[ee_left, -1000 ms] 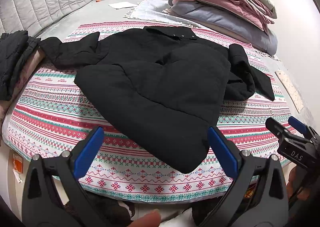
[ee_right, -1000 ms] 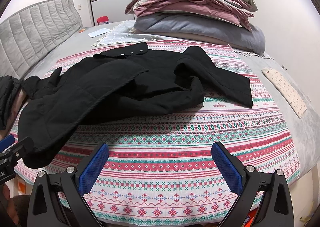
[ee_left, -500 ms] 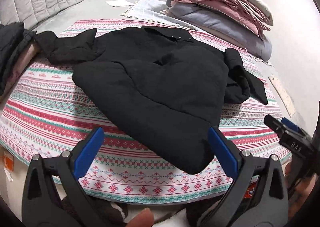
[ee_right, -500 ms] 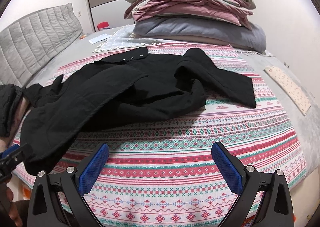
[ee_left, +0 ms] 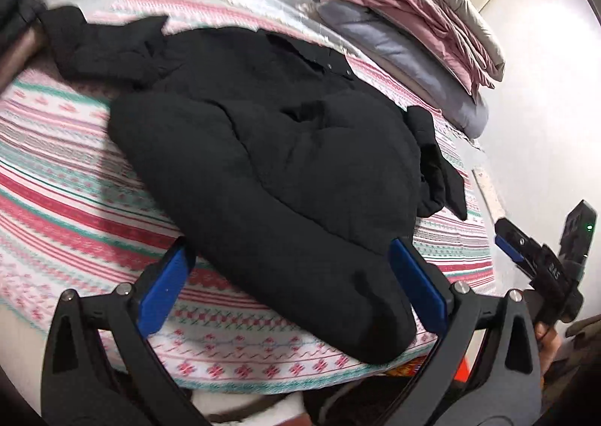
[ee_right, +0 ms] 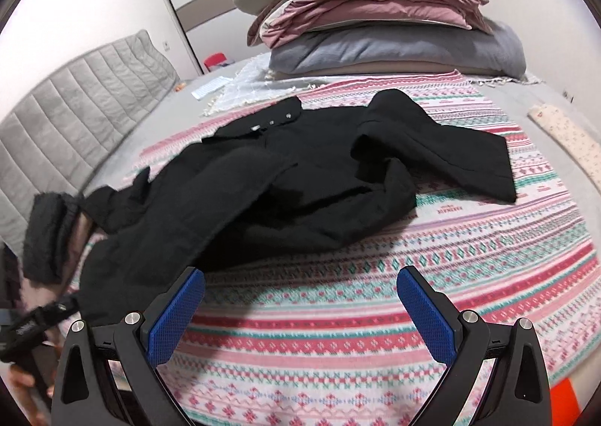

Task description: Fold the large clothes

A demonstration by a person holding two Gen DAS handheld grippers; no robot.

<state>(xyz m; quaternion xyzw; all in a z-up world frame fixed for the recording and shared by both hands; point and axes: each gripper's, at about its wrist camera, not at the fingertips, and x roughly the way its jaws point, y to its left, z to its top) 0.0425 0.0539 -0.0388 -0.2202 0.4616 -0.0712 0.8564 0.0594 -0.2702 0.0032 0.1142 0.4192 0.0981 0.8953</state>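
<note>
Hems are closer now: the left hand-held gripper (ee_left: pixel 289 285) has pushed in, jaws wide and empty, astride the black coat (ee_left: pixel 270 163) hem; the right hand-held gripper (ee_right: pixel 300 307) hovers open, coat ahead-left on the bed (ee_right: pixel 469 257), unfolded.

The coat (ee_left: pixel 270 163) ahead of the left gripper (ee_left: pixel 289 283) is plain black, with small silvery snaps at its collar. It lies on a bedspread (ee_right: pixel 469 275) banded in pink, red, teal and white, with rows of diamonds, crosses and zigzags. Both grippers have black frames and bright blue finger pads (ee_right: pixel 424 317), dimpled in texture on the right gripper (ee_right: pixel 300 313). Beyond the coat, the stacked bedding (ee_right: pixel 375 20) runs beige on top, then dusty pink, then grey-blue. The headboard (ee_right: pixel 75 110), far left of the right gripper, is pale grey with quilted vertical ribs. A cream cloth (ee_right: pixel 571 140) with tiny specks lies far right. A red object (ee_right: pixel 215 59) sits in the distance
</note>
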